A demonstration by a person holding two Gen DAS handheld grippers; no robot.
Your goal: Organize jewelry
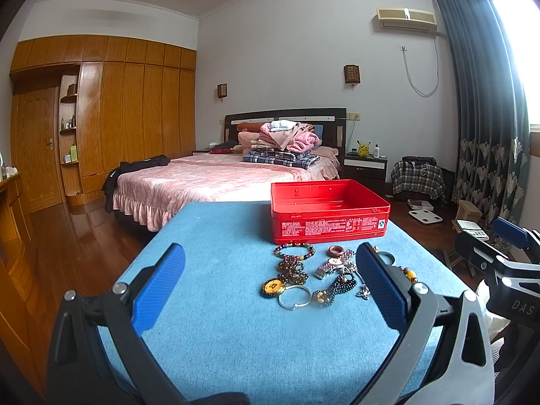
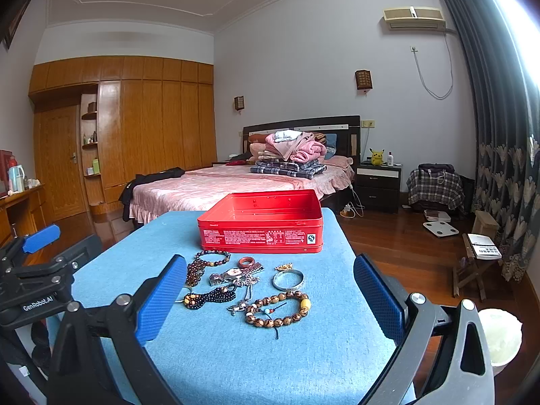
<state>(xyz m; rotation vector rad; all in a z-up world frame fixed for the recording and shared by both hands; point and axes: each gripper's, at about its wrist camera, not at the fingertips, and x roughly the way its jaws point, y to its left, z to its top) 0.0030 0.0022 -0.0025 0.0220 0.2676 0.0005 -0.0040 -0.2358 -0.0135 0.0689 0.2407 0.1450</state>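
Here, the left gripper (image 1: 270, 283) and right gripper (image 2: 266, 290) are both held spread wide, nothing grasped. The jewelry pile (image 2: 243, 283) is seen just ahead between the fingers on the blue table (image 2: 236, 354), with the red tin (image 2: 261, 224) lying beyond it.

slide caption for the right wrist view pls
Open hand-held gripper above jewelry on blue table, before an empty red tin.

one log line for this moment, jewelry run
phase: pre-grasp | left gripper: open, empty | right gripper: open, empty | jewelry: loose on blue cloth | red tin: open, empty
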